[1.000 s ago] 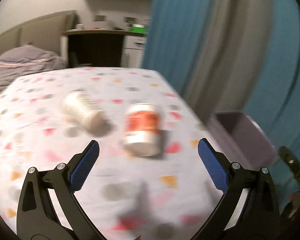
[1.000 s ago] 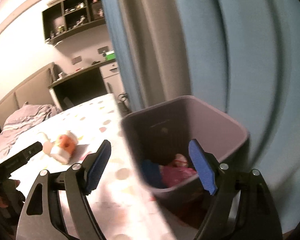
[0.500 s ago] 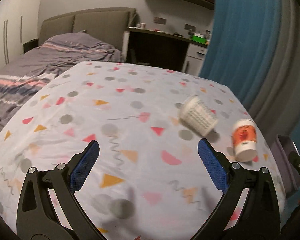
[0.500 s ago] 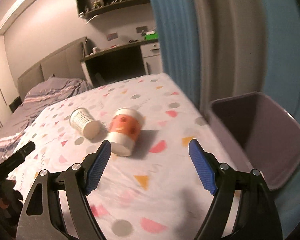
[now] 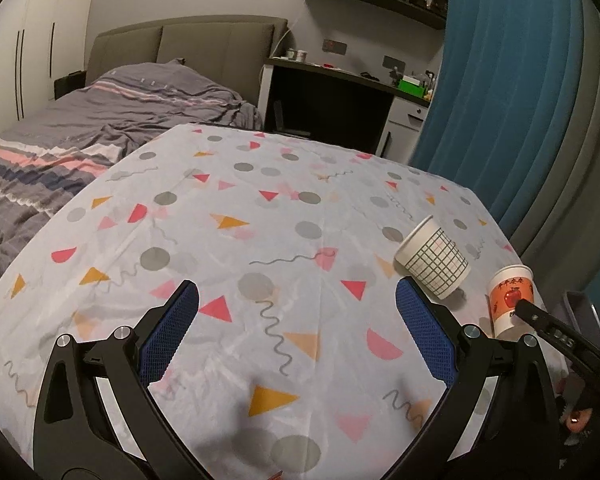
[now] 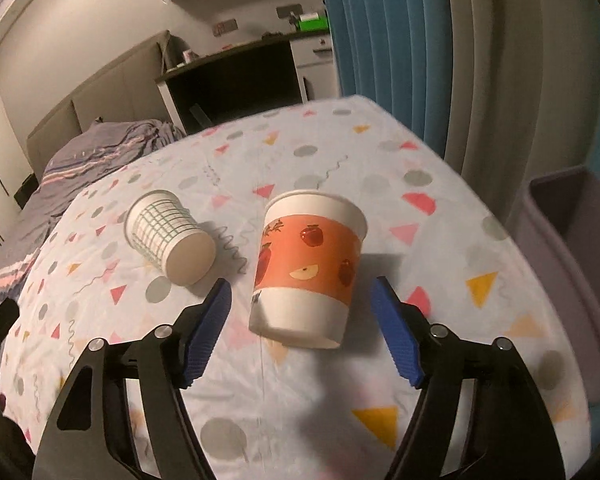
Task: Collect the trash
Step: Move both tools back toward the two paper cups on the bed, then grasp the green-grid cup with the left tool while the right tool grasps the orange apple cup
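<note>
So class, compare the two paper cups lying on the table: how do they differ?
The apple cup has an orange band with fruit; the grid cup has thin green checks. The apple cup looks larger and lies ahead of the right tongs; the grid cup lies further left. Both are white and tipped over.

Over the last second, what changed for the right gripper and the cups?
The right gripper swung off the bin and over to the table, now lined up behind the apple-print cup. Its jaws have just been closing a little, pads clear of the cup, which lies just ahead of them. The left gripper panned away, open and empty. Both cups, including the grid cup, lie unmoved.
</note>
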Motion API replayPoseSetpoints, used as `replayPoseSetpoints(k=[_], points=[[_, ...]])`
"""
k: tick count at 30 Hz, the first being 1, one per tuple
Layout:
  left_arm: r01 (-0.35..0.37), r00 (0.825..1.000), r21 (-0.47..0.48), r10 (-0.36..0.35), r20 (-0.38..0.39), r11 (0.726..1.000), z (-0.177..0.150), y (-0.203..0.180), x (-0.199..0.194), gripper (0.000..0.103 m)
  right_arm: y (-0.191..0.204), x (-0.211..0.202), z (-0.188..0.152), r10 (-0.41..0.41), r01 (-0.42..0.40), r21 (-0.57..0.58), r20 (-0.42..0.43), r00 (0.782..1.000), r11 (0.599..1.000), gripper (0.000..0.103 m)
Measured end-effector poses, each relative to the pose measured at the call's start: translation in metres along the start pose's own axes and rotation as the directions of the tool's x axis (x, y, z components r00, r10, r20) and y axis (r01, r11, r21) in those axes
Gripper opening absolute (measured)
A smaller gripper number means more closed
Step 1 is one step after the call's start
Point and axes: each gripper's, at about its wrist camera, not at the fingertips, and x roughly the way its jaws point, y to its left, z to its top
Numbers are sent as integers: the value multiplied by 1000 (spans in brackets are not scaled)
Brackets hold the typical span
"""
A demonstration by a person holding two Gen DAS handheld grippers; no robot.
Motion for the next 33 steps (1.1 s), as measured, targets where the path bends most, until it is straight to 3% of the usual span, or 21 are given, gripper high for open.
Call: replayPoseSetpoints(k=[6, 15, 20, 26, 33], points=[[24, 1000, 28, -24, -4, 999, 2, -14, 8, 97, -4, 14, 1, 26, -24, 46, -42, 999, 999, 60], [99, 995, 62, -98, -14, 993, 3, -64, 21, 97, -19, -6, -1, 28, -29, 62, 21, 999, 998, 57], [135, 990, 13, -134, -51, 991, 12, -98, 48, 97, -34, -31, -4, 27, -31, 52, 66, 997, 998, 57], [117, 989, -3, -117, -94, 993, 22, -130, 90, 97, -52, -49, -12, 27, -32, 46, 92, 995, 998, 58], [91, 982, -25, -94, -162, 996, 20, -139, 126, 97, -63, -58, -10, -8, 5, 27, 144, 990, 1000, 58]])
